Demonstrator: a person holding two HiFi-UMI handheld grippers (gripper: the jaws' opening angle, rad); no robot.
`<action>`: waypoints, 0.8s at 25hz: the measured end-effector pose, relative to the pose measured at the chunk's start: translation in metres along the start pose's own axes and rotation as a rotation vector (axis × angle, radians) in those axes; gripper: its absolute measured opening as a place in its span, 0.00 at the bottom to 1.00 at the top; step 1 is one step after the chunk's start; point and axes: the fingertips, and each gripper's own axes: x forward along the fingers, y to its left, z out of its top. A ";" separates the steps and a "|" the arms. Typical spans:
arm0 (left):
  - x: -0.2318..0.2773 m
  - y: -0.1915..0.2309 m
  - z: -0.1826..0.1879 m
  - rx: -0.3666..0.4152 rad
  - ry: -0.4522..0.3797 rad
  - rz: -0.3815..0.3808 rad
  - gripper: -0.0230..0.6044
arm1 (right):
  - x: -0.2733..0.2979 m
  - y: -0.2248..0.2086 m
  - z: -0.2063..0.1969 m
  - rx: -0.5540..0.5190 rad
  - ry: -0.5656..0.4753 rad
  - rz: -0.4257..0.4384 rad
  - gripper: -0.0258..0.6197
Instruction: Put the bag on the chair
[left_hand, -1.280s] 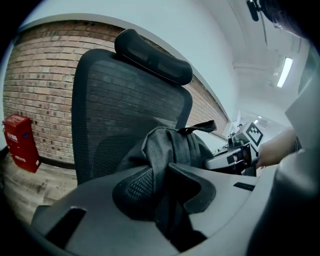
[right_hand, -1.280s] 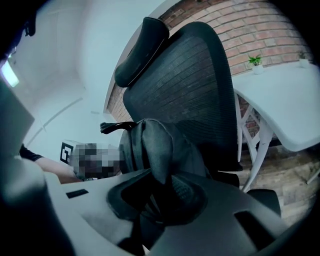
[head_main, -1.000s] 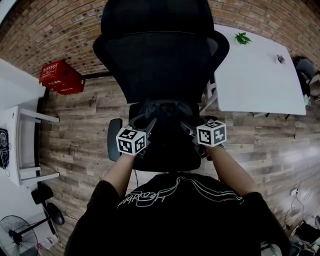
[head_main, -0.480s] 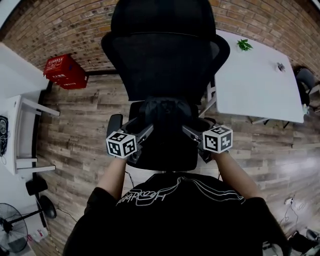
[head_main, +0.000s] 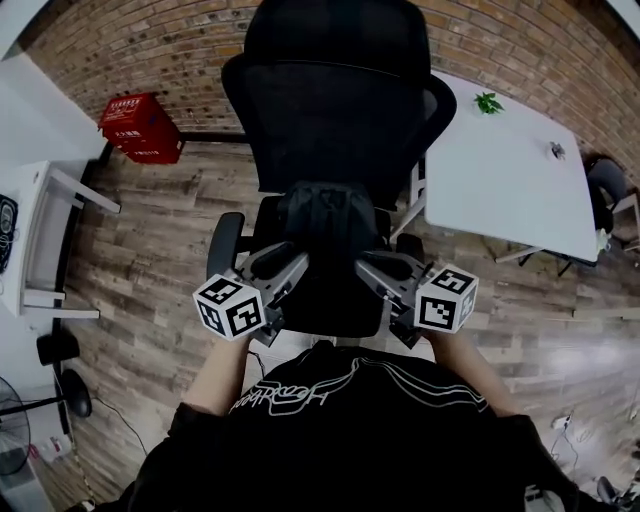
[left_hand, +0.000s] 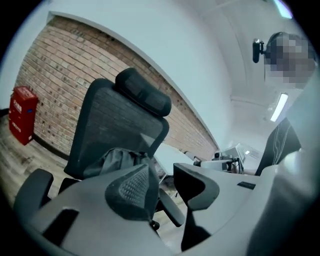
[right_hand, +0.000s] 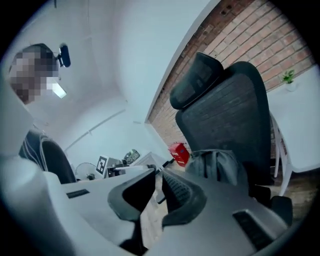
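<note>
The dark grey bag (head_main: 328, 210) sits upright on the black office chair's seat (head_main: 330, 300), leaning against the mesh backrest (head_main: 335, 120). My left gripper (head_main: 278, 262) hangs just left of and below the bag, clear of it. Its jaws are closing with nothing between them. My right gripper (head_main: 385, 265) mirrors it on the right, jaws closing to a narrow gap, also empty. In the left gripper view the bag (left_hand: 117, 159) lies beyond the left gripper (left_hand: 162, 182). In the right gripper view the bag (right_hand: 217, 167) rests past the right gripper (right_hand: 159, 192).
A red crate (head_main: 140, 128) stands by the brick wall at the left. A white table (head_main: 500, 170) with a small plant (head_main: 488, 102) is right of the chair. A white desk (head_main: 40, 240) lines the left edge. The chair's armrest (head_main: 226, 250) juts beside my left gripper.
Both grippers have drawn back from the bag toward my body and spread slightly apart. The bag stays on the seat.
</note>
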 end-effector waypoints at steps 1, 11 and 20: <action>-0.003 -0.013 0.004 0.022 -0.009 -0.008 0.27 | -0.005 0.011 0.005 0.003 -0.020 0.027 0.08; -0.016 -0.107 0.009 0.157 0.048 -0.049 0.11 | -0.043 0.048 0.006 -0.083 -0.008 0.014 0.03; -0.015 -0.114 -0.003 0.137 0.066 -0.045 0.11 | -0.054 0.050 0.008 -0.116 -0.019 -0.007 0.03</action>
